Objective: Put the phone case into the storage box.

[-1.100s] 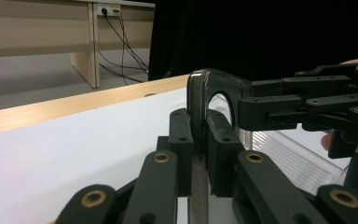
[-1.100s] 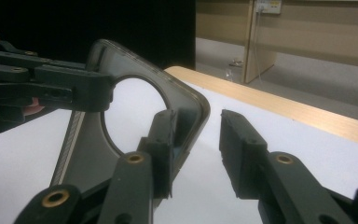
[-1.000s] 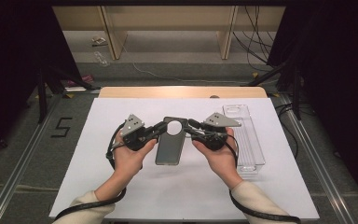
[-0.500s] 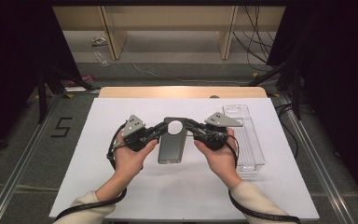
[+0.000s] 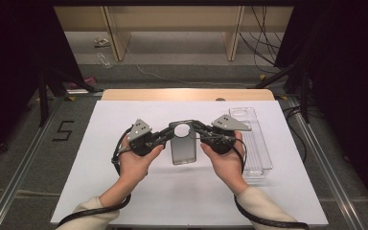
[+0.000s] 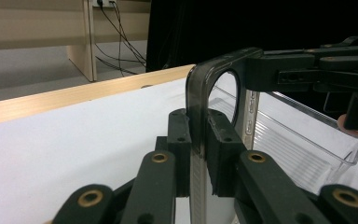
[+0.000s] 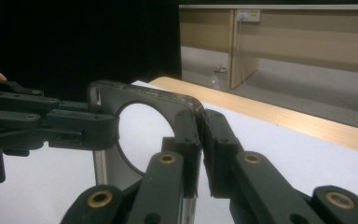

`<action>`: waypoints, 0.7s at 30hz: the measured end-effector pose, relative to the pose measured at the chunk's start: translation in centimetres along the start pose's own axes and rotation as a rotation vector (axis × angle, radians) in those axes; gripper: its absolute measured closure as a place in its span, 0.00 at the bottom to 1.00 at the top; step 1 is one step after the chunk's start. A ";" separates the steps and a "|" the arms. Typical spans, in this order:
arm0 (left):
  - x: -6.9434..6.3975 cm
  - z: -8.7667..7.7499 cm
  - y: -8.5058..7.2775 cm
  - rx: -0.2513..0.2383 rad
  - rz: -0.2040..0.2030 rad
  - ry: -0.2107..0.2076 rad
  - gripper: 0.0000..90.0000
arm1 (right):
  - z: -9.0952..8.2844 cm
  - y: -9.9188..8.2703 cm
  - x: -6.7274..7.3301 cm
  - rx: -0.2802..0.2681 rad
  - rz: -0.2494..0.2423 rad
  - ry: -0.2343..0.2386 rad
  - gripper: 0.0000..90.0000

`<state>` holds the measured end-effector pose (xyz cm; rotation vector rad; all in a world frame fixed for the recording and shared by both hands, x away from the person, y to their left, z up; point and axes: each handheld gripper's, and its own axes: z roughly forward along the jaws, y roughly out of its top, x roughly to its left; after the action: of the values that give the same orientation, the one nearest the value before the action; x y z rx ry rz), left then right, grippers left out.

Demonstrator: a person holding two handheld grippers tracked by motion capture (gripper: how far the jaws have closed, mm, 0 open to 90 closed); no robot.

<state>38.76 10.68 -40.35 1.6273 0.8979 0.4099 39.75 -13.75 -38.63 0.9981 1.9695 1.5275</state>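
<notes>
High view: I hold the grey phone case (image 5: 184, 143) above the desk (image 5: 86, 182), between both tools.
Left hand-held gripper (image 5: 165, 135) and right hand-held gripper (image 5: 196, 130) clamp its top corners; next, probably the clear tray (image 5: 261, 153).

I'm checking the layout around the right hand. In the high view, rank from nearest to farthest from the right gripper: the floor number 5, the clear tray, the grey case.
1. Grey case: in the right gripper jaws.
2. Clear tray: just right of it.
3. Number 5: far left, on the floor.

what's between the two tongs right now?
The dark phone case, held up by its top edge: left tongs clamp its left side, right tongs its right. Clearest in the high view.
</notes>
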 end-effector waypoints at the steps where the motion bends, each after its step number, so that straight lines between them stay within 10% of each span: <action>1: 0.0 0.0 0.0 0.005 0.003 0.001 0.88 | 0.0 0.0 0.0 0.000 0.002 -0.002 0.95; 5: 0.0 0.1 0.2 0.025 0.013 -0.005 0.78 | -0.2 0.1 -0.3 -0.001 0.018 -0.022 0.95; 11: -0.2 0.3 0.7 0.093 0.061 -0.010 0.33 | -0.4 0.2 -0.9 -0.001 0.031 -0.057 0.95; 21: 0.0 -1.1 0.3 0.196 0.149 -0.061 0.22 | -1.0 0.6 -1.4 -0.014 0.031 -0.085 0.95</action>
<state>38.14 11.43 -39.77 1.8843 0.7937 0.3822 40.14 -15.39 -37.87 1.0748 1.8906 1.4888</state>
